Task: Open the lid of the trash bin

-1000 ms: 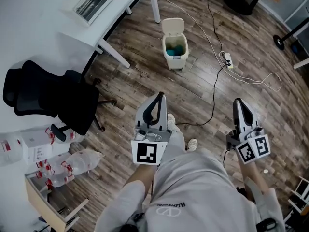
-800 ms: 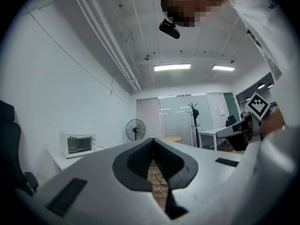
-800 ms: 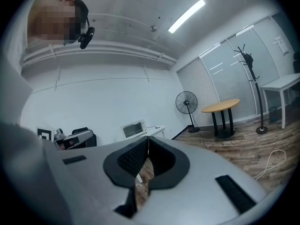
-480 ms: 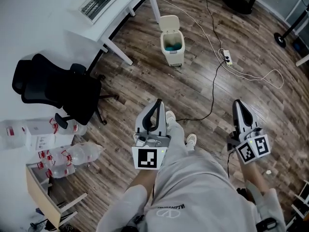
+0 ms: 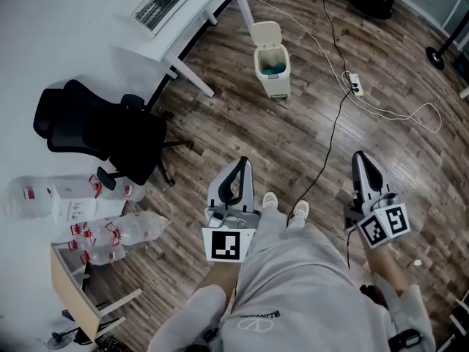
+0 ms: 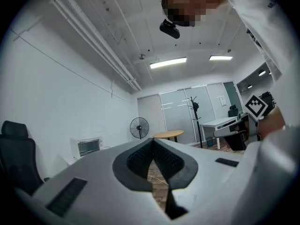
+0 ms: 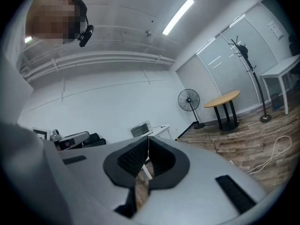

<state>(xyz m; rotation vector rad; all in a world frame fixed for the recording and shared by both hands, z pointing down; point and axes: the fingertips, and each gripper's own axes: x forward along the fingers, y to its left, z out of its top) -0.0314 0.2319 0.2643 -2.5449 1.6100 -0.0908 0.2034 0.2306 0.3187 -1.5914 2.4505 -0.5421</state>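
Observation:
The cream trash bin stands on the wood floor near the desk leg, far ahead of me. Its lid is tipped up at the back and something blue-green shows inside. My left gripper is held close to my body, shut, with nothing between its jaws. My right gripper is also shut and empty, at the right. Both are well short of the bin. In the left gripper view the left gripper has its pads touching; in the right gripper view the right gripper does too. Neither gripper view shows the bin.
A black office chair stands at the left beside a white desk. Several water bottles and a wooden box lie at the lower left. A black cable runs from a power strip toward my feet.
The bin looks smaller and farther than a second ago, and the chair and bottles have slid right in the view. Both grippers keep the same shut pose.

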